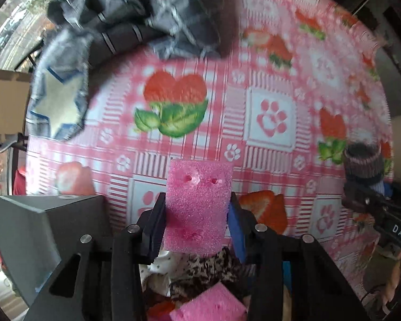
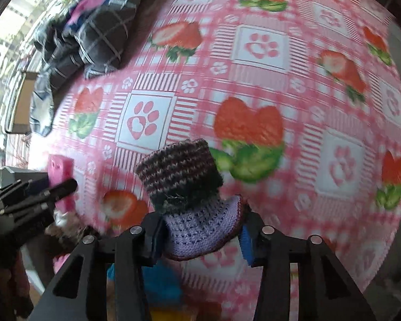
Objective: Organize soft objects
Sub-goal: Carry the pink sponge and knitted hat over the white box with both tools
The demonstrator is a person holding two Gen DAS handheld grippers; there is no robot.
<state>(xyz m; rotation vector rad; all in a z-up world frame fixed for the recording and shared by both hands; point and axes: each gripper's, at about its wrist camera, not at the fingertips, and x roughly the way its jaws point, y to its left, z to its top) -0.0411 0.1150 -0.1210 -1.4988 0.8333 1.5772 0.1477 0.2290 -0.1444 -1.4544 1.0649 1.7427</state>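
Observation:
My left gripper (image 1: 197, 214) is shut on a pink sponge block (image 1: 197, 203), held upright above the pink strawberry tablecloth (image 1: 267, 80). In the right wrist view the same pink sponge (image 2: 60, 171) and left gripper (image 2: 53, 190) show at the left edge. My right gripper (image 2: 200, 230) is shut on a knitted piece (image 2: 184, 187), striped purple-brown on top, dark in the middle, lilac at the bottom. That knitted piece (image 1: 363, 160) and the right gripper (image 1: 374, 198) appear at the right of the left wrist view. Another pink sponge (image 1: 211, 305) lies below, on patterned cloths (image 1: 200, 270).
A heap of dark checked clothes (image 1: 136, 21) and a denim piece with a star (image 1: 58, 99) lie at the far left of the table. A grey box (image 1: 40, 235) stands near the left gripper. A cardboard box (image 1: 5, 104) sits beyond the table edge. Blue fabric (image 2: 160, 281) lies under the right gripper.

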